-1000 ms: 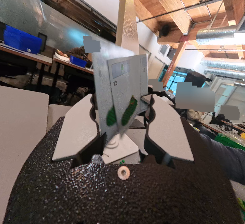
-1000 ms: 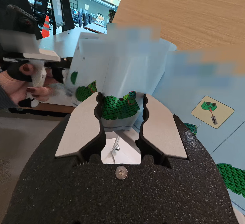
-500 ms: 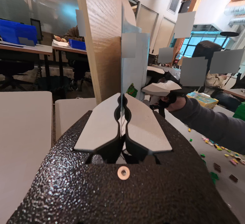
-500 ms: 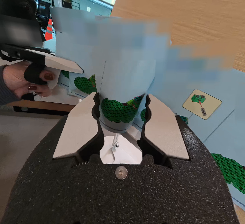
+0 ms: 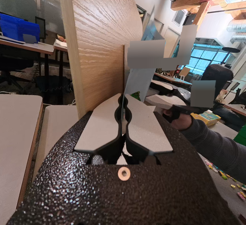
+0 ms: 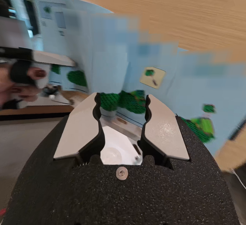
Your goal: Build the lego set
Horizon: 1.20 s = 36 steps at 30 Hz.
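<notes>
Pale blue paper, the instruction booklet (image 5: 138, 85), stands upright against the wooden board (image 5: 101, 45). My left gripper (image 5: 123, 99) is pressed together on one page, seen edge-on as a thin line between the fingers (image 5: 102, 122). In the right wrist view the booklet (image 6: 186, 85) fills the middle, pages fanned, printed with green brick builds; it is motion-blurred and partly mosaic-covered. My right gripper (image 6: 121, 96) is spread wide, nothing between the fingers, with a curled page just ahead of the tips; I cannot tell if it touches. A white base part (image 6: 117, 150) of the stand shows low between the right fingers.

In the left wrist view the right gripper (image 5: 165, 99) sits beside the booklet's far side, held by a hand (image 5: 181, 121) in a dark fingerless glove with a grey sleeve (image 5: 213, 148). The left gripper also shows blurred at the left edge of the right view. Loose small lego pieces (image 5: 226, 176) lie scattered on the grey surface (image 5: 219, 130) at right, with a green piece (image 5: 241, 136) at the frame edge. Blue bins (image 5: 18, 28) sit on a far desk.
</notes>
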Available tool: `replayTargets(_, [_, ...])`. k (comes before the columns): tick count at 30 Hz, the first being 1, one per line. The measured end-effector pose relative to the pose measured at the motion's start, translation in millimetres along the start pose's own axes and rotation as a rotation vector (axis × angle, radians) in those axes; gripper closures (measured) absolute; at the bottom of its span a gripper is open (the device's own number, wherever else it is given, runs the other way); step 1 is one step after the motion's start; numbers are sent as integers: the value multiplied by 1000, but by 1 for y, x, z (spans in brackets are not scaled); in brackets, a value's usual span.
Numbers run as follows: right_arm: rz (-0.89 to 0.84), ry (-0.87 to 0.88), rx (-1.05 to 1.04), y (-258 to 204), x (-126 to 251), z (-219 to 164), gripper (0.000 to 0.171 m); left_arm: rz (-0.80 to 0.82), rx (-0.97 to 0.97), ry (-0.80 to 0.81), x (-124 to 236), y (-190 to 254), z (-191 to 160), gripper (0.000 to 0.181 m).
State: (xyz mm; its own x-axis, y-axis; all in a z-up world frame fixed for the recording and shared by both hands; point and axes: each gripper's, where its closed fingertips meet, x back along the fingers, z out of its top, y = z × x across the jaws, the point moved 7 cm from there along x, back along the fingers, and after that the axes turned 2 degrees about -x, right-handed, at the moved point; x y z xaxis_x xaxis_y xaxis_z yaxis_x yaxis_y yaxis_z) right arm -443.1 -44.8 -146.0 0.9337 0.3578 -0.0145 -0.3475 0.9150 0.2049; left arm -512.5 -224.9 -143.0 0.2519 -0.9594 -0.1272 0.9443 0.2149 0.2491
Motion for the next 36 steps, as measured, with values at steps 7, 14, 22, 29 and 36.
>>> replayTargets(7, [-368, -70, -81, 63, 19, -16, 95, 62, 36, 8, 13, 0, 4, 181])
replayTargets(14, [-458, -138, 30, 82, 17, -19, 72, 62, 48, -54, 20, 7, -1, 181])
replayTargets(22, [-524, -186, 124, 91, 25, -16, 74, 91, -14, -122, 13, 14, 2, 181])
replayTargets(29, [-209, 118, 224, 50, 35, 13, 145, 182, -42, -148, 14, 8, 4, 181])
replayTargets(36, [40, -114, 349, -6, -2, 8, 171, 152, -3, -130, 23, 1, 2, 164])
